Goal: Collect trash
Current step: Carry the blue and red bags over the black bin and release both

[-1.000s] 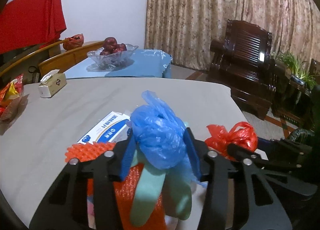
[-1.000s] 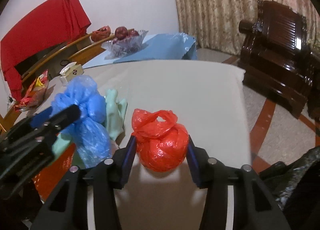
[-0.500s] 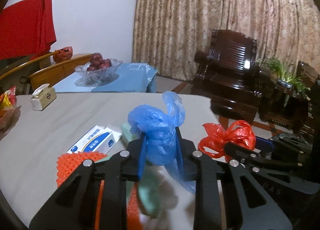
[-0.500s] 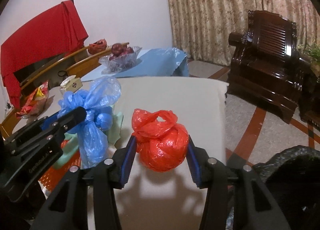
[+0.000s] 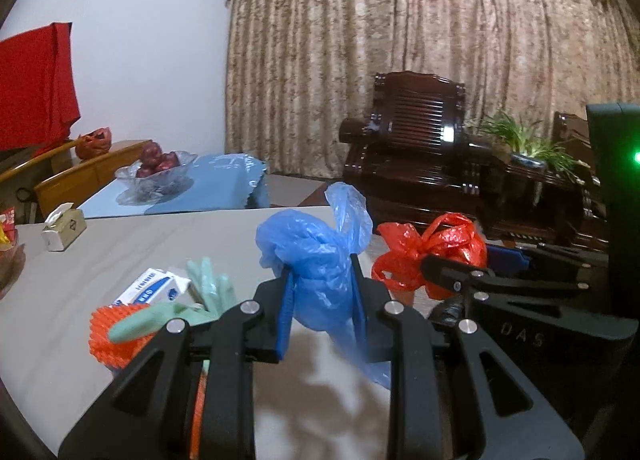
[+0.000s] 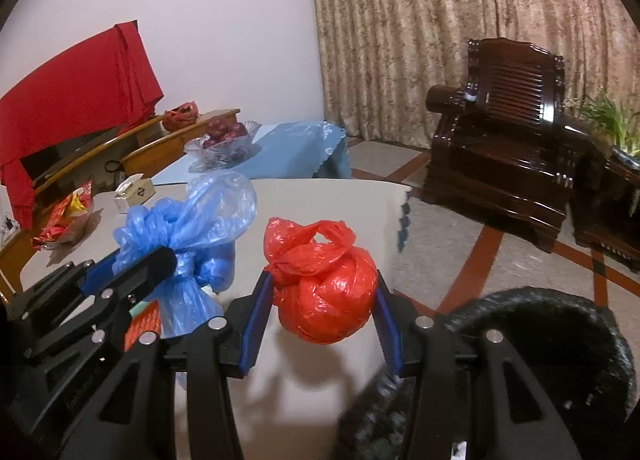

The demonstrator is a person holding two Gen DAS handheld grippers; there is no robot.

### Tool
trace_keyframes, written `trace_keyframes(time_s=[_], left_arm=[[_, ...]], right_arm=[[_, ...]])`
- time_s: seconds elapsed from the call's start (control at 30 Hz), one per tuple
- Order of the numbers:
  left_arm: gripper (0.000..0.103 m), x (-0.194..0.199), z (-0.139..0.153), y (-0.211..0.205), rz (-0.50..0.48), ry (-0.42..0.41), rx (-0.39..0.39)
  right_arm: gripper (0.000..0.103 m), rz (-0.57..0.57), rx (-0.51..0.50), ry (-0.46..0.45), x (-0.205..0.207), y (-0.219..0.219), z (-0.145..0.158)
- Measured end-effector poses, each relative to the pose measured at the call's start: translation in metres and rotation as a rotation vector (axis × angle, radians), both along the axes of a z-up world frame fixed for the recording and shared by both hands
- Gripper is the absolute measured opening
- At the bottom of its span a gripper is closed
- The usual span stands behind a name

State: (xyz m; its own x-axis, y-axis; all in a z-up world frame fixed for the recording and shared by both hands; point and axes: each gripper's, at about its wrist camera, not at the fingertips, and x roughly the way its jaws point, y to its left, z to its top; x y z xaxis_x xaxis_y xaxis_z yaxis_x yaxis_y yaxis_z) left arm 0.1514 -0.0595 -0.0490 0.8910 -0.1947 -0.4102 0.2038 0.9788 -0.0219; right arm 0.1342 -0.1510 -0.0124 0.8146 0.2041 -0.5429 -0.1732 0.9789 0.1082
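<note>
L tongs (image 5: 322,292) clamp blue bag (image 5: 316,256), R tongs (image 6: 320,296) clamp red bag (image 6: 326,292) (both tilted down).

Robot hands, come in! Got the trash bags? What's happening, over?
Left gripper shut on blue bag, jaws just closed. Right gripper shut on red bag. Both bags off the table. Black bag lower right.

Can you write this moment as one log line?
left gripper: shut on blue bag | right gripper: shut on red bag | both off table
</note>
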Motion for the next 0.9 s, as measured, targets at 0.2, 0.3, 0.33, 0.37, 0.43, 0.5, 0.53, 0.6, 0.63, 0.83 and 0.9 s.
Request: trace_keyframes(time_s=[0.2,0.3,0.33,0.37,0.43,0.5,0.53,0.6,0.63,0.83,0.9], left_arm=[[0.024,-0.014,-0.002,-0.021,-0.058,0.010,-0.009],[0.024,-0.019,-0.004,-0.035,-0.099,0.018,-0.017],[0.024,-0.021,-0.004,-0.040,-0.112,0.020,-0.019],[0.024,-0.023,-0.005,-0.047,-0.132,0.024,-0.022],[0.024,-0.025,-0.006,-0.058,-0.161,0.029,-0.025],[0.024,-0.025,-0.007,-0.068,-0.186,0.034,-0.029],[0.024,-0.025,-0.008,-0.075,-0.203,0.039,-0.034],[0.024,-0.026,-0.010,-0.087,-0.226,0.046,-0.040],[0.024,-0.027,-0.011,-0.093,-0.238,0.048,-0.042],[0.024,-0.025,-0.021,-0.131,-0.318,0.082,-0.049],[0.028,-0.024,-0.026,-0.142,-0.346,0.101,-0.056]], right_arm=[[0.048,-0.056,-0.015,0.012,-0.028,-0.030,0.000],[0.048,-0.087,-0.019,0.018,-0.039,-0.045,-0.001],[0.048,-0.101,-0.022,0.019,-0.043,-0.051,0.000],[0.048,-0.116,-0.026,0.019,-0.048,-0.058,0.000],[0.048,-0.145,-0.029,0.021,-0.057,-0.071,0.000],[0.048,-0.177,-0.033,0.024,-0.065,-0.084,0.000],[0.048,-0.197,-0.034,0.027,-0.069,-0.092,-0.001],[0.048,-0.230,-0.037,0.031,-0.078,-0.105,-0.002],[0.048,-0.250,-0.039,0.034,-0.082,-0.112,-0.003],[0.050,-0.336,-0.044,0.057,-0.100,-0.146,-0.011],[0.051,-0.359,-0.045,0.066,-0.105,-0.154,-0.013]])
